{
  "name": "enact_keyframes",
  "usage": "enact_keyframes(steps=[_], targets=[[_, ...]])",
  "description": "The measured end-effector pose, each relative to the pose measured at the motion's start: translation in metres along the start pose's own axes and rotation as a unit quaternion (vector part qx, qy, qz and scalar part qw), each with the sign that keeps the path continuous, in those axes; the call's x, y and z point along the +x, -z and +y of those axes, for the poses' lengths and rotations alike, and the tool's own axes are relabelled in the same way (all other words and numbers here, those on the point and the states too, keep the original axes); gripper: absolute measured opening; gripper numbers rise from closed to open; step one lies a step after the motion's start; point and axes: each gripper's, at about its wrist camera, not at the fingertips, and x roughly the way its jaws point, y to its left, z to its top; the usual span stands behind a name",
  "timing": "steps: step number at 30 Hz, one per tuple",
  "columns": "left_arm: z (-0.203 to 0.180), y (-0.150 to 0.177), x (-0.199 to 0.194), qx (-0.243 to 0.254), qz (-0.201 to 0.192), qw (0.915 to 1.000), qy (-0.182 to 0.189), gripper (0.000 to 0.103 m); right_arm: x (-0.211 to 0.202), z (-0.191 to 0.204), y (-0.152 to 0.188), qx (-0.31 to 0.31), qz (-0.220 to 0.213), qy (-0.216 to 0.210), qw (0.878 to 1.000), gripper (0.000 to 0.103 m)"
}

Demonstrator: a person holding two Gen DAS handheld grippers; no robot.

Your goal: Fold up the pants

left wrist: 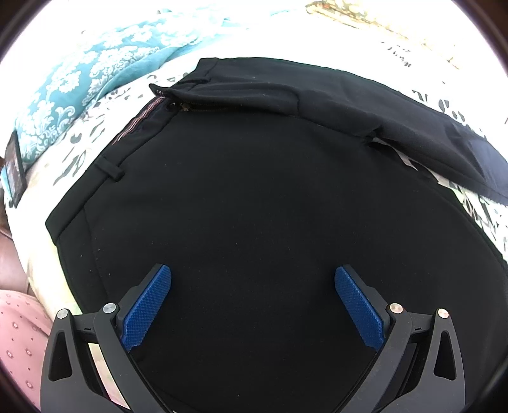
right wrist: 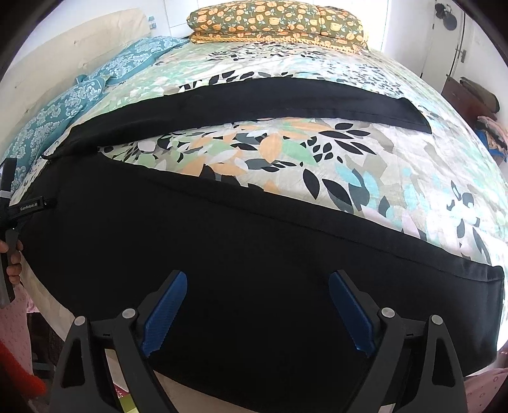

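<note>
Black pants point(left wrist: 254, 190) lie spread flat on a bed, legs apart in a V. In the left wrist view the waistband point(left wrist: 133, 127) with striped lining and open zipper is at the upper left. My left gripper point(left wrist: 253, 276) is open and empty, over the seat and near leg. In the right wrist view the near leg point(right wrist: 254, 254) runs to a hem at the right, and the far leg point(right wrist: 254, 101) lies further back. My right gripper point(right wrist: 257, 282) is open and empty above the near leg. The left gripper's body point(right wrist: 28, 206) shows at the left edge.
The bed has a leaf-patterned floral sheet point(right wrist: 285, 159). Teal patterned pillows point(right wrist: 79, 95) lie at the far left and an orange-flowered folded quilt point(right wrist: 273, 22) at the head. A dark dresser point(right wrist: 470, 101) stands at the right. The bed's near edge is just under the grippers.
</note>
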Motion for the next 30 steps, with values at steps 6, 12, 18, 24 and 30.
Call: enact_keyframes(steps=[6,12,18,24,30], targets=[[-0.003,0.002,-0.002,0.002,-0.007,0.9999,-0.007,0.103,0.002,-0.075,0.008,0.112,0.011,0.03,0.993,0.091],[-0.005,0.0,0.001,0.001,-0.005,0.9999,-0.009,0.103,-0.016,-0.21,0.037,0.296,-0.013,0.12,0.948,0.091],[-0.008,-0.011,-0.005,0.009,0.008,0.9997,-0.021,0.102,-0.049,-0.206,0.022,0.321,-0.068,0.099,0.94,0.093],[-0.03,-0.08,-0.026,0.035,-0.07,0.9969,0.004,0.102,-0.033,-0.162,-0.045,0.218,-0.063,0.039,0.973,0.094],[-0.015,-0.13,0.035,-0.009,-0.039,0.9986,-0.035,0.103,0.006,-0.199,-0.15,0.203,-0.061,-0.006,0.977,0.096]])
